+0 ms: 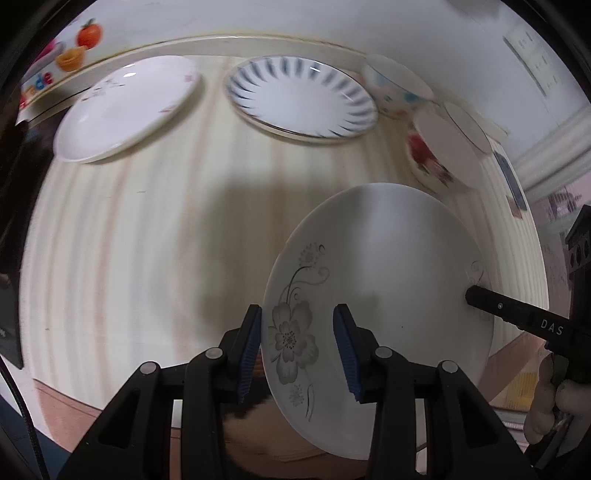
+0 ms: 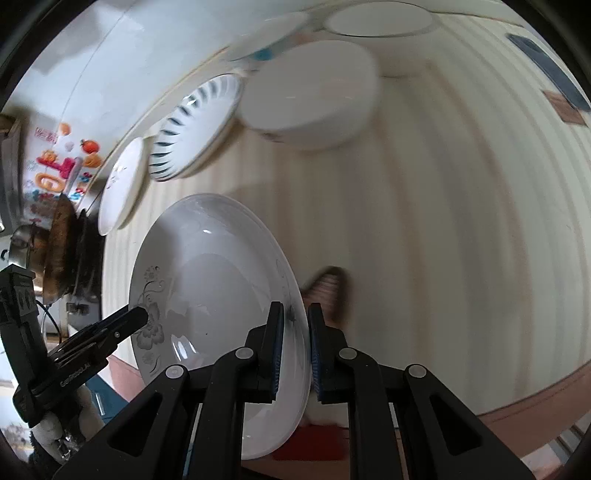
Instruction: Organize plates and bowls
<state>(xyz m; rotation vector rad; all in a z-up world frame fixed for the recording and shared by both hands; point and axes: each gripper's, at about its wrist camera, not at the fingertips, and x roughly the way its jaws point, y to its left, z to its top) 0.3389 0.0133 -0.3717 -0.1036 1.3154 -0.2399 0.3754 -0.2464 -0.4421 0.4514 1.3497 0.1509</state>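
Observation:
A white deep plate with a grey flower print (image 1: 388, 266) (image 2: 210, 266) hangs tilted above the table's near edge, carried between both grippers. My left gripper (image 1: 297, 314) (image 2: 142, 315) straddles its flowered rim, pads on either side. My right gripper (image 2: 295, 310) (image 1: 471, 295) is shut on the opposite rim. On the striped cream table (image 1: 129, 240) at the back lie a white plate with small pink prints (image 1: 125, 107) (image 2: 122, 184) and a blue-striped plate (image 1: 301, 98) (image 2: 195, 125). To their right stand a bowl with blue prints (image 1: 395, 88) and a red-flowered bowl (image 1: 439, 151) (image 2: 310, 92).
Another white dish (image 1: 469, 129) (image 2: 376, 18) sits behind the bowls. A dark phone-like object (image 2: 546, 62) lies at the table's far right. The wall with fruit stickers (image 1: 88, 33) runs behind the table. A pot (image 2: 62, 251) stands off the left end. A hand (image 1: 550, 398) holds the right gripper.

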